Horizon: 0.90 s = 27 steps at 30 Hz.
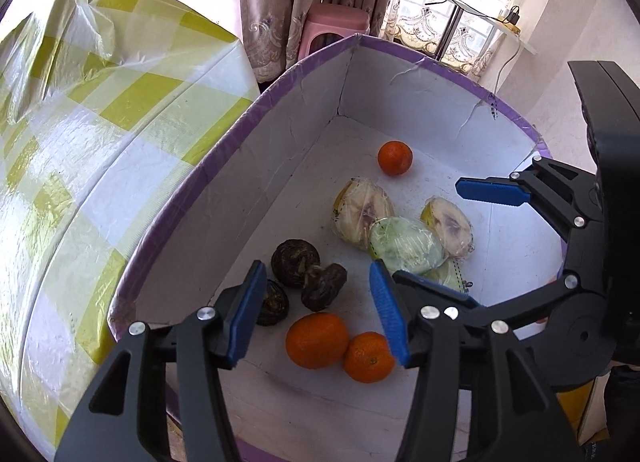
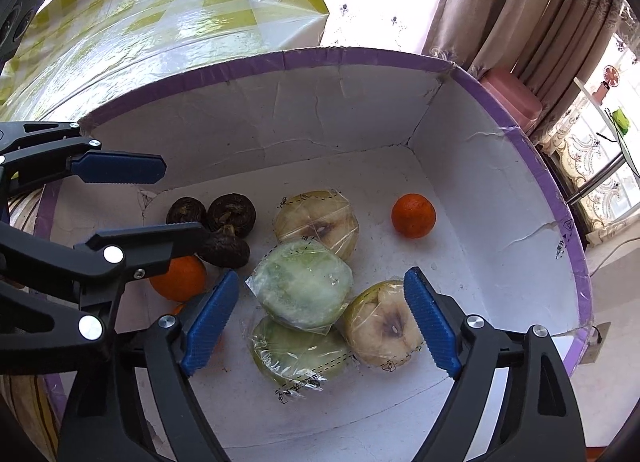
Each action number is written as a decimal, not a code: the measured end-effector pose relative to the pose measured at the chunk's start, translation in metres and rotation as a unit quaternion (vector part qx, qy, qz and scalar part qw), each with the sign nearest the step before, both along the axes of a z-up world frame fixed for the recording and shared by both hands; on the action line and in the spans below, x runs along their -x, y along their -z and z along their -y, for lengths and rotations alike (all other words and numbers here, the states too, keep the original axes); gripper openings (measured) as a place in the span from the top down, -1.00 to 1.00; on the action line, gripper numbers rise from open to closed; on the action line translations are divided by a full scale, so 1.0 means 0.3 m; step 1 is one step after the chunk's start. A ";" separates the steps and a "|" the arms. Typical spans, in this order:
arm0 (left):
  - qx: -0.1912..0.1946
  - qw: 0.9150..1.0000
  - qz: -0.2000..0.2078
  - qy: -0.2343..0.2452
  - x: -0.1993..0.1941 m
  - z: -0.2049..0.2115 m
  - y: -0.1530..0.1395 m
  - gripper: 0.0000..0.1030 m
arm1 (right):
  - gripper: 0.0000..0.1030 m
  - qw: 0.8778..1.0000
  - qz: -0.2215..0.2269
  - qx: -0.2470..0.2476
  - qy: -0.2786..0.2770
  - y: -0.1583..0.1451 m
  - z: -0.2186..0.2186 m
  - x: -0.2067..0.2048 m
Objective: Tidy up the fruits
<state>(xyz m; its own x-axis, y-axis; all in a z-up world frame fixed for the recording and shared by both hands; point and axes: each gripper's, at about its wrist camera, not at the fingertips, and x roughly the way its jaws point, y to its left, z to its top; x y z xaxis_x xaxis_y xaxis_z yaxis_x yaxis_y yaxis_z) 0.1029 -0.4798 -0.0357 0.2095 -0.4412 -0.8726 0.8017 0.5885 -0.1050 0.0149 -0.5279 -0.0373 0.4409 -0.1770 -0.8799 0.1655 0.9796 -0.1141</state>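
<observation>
A white cardboard box with a purple rim [image 1: 224,150] [image 2: 320,56] holds the fruit. Inside lie three oranges: two near me [image 1: 318,340] [image 1: 369,357] and one far off [image 1: 395,158] [image 2: 413,215]. Three dark round fruits [image 1: 295,262] [image 2: 232,215] sit by the left wall. Several plastic-wrapped fruit halves [image 1: 406,244] [image 2: 306,288] lie in the middle. My left gripper [image 1: 318,308] is open above the near oranges. My right gripper [image 2: 322,324] is open over the wrapped halves; it also shows in the left wrist view [image 1: 420,230].
A table with a yellow-and-white checked plastic cover [image 1: 80,150] [image 2: 160,22] stands beside the box. A pink stool [image 1: 338,26] and curtains [image 1: 280,2] are behind. A white shelf [image 1: 460,2] stands by the window.
</observation>
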 end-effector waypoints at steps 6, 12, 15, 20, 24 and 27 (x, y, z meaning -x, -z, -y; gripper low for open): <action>0.028 0.999 0.019 -0.026 0.015 -0.059 -0.065 -0.57 | -0.69 1.000 0.021 0.004 0.007 -0.036 0.004 0.020; 0.084 0.992 -0.001 -0.094 0.019 -0.188 -0.129 -0.64 | -0.69 0.998 0.051 0.014 0.016 -0.105 0.010 0.052; 0.118 0.984 -0.005 -0.131 0.059 -0.255 -0.151 -0.81 | -0.69 0.997 0.069 0.019 0.023 -0.143 -0.006 0.076; 0.149 0.973 0.001 -0.178 0.146 -0.349 -0.189 -0.96 | -0.69 0.993 0.107 0.024 0.049 -0.205 -0.043 0.152; 0.148 0.968 -0.015 -0.200 0.222 -0.392 -0.173 -0.96 | -0.69 0.989 0.130 0.025 0.068 -0.235 -0.073 0.228; 0.140 0.967 -0.036 -0.211 0.267 -0.402 -0.143 -0.96 | -0.69 0.987 0.136 0.013 0.083 -0.238 -0.074 0.268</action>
<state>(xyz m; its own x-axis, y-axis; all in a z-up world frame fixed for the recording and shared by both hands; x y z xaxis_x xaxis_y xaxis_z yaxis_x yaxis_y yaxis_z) 0.0228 -0.3591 0.0073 0.3655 -0.5514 -0.7499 0.4810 0.8016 -0.3550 -0.0654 -0.5058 0.0342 0.6230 -0.2885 -0.7271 0.3524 0.9333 -0.0684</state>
